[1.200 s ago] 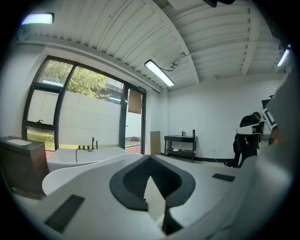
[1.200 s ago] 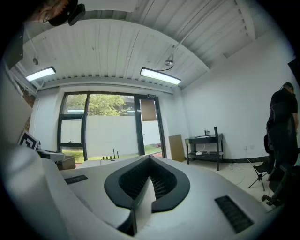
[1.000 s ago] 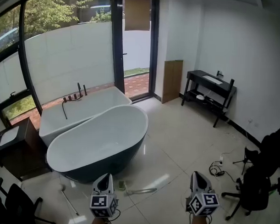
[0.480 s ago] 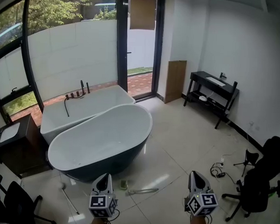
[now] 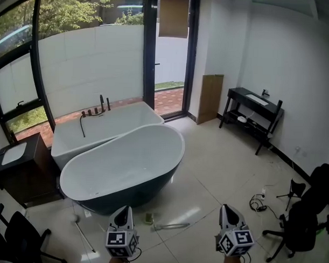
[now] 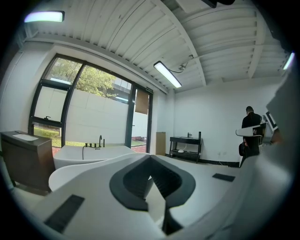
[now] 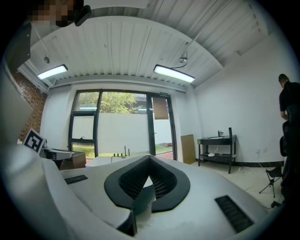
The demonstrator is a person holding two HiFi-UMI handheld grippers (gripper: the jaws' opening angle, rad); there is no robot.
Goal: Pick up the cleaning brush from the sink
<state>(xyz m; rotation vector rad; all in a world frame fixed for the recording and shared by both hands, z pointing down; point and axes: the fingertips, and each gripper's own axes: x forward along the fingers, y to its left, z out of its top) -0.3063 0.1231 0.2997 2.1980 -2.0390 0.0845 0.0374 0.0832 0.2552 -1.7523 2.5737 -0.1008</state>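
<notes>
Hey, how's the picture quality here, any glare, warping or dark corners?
Head view: daylight through the tall black-framed window leaves a bright glare patch on the glossy pale tile floor; wall lines bow slightly. Left gripper view: strong fisheye, black corners, long ceiling strip light blown out. Right gripper view: same warping and vignette, two strip lights glaring.

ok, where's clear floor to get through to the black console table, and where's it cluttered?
Free: the wide bare tile between the oval tub and the console table, up to the glass door. Crowded: cables and the office chair at the right; a hose and a long-handled tool on the floor in front of the tub.
</notes>
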